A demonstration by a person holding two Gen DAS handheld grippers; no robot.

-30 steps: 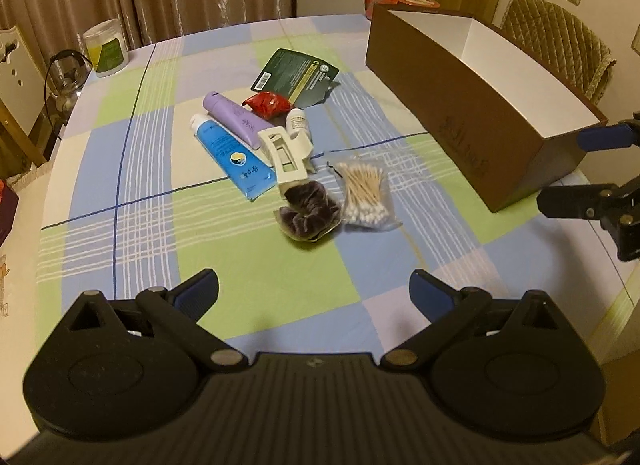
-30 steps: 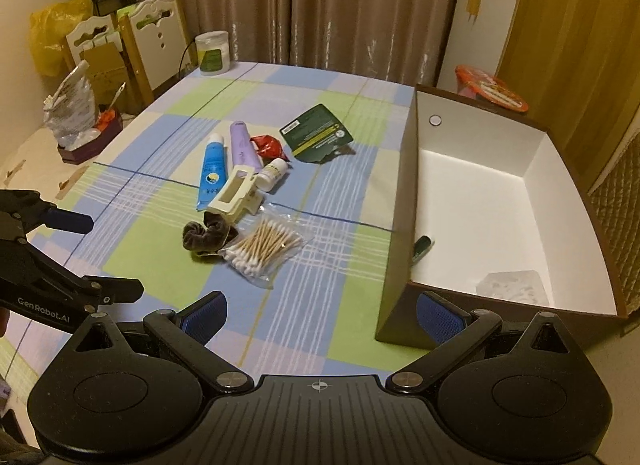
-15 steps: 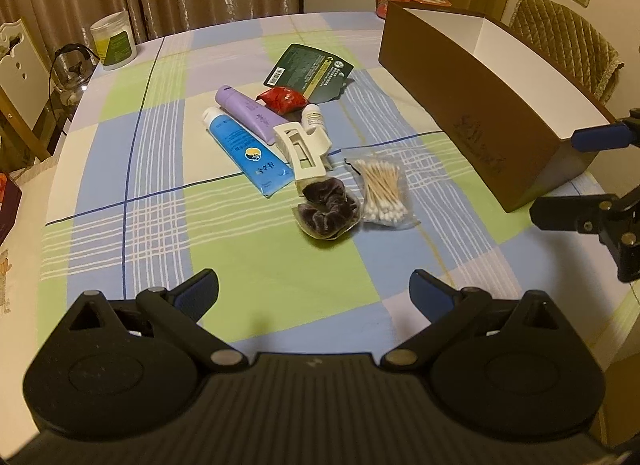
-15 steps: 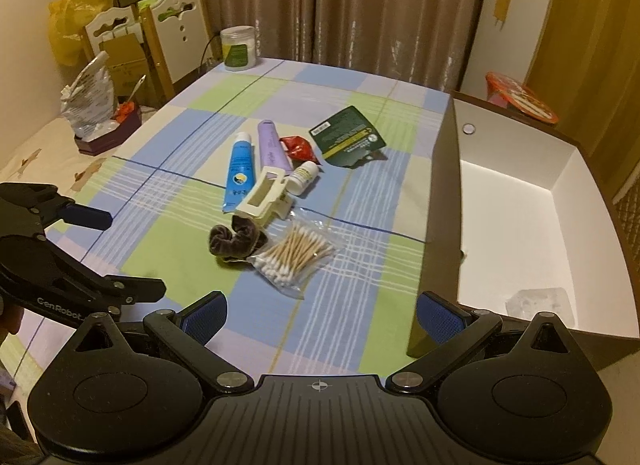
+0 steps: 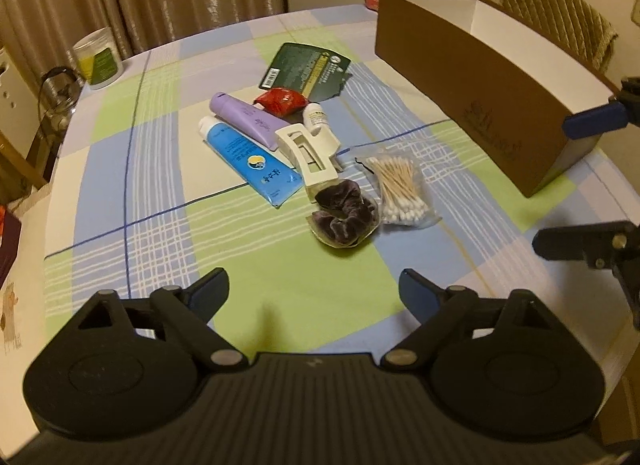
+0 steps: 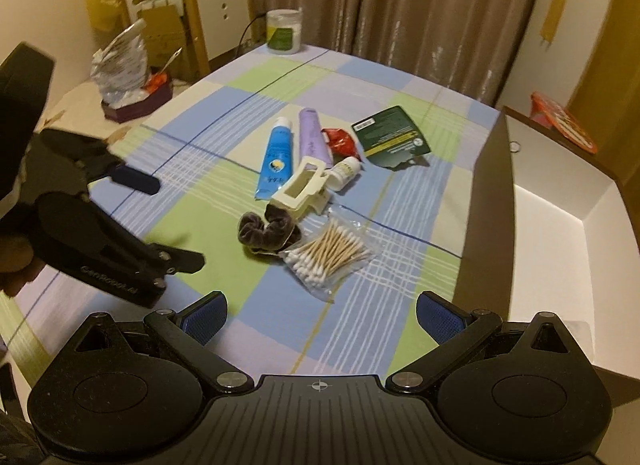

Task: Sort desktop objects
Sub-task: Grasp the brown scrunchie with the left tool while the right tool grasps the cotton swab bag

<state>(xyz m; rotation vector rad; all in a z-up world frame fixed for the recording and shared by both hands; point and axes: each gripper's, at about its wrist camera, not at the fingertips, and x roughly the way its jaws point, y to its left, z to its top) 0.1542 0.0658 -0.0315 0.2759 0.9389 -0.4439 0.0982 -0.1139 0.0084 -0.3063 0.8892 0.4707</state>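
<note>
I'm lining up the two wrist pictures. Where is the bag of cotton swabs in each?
Left wrist: bag of cotton swabs right of centre, beside the dark scrunchie.
Right wrist: the bag is at centre, right of the scrunchie.
Shared landmark: cream hair claw just beyond.

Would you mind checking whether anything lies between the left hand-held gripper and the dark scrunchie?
Nothing visible does. The left hand-held gripper is open, and only bare checked tablecloth lies between it and the scrunchie, which touches the cotton swab bag and the cream hair claw.
</note>
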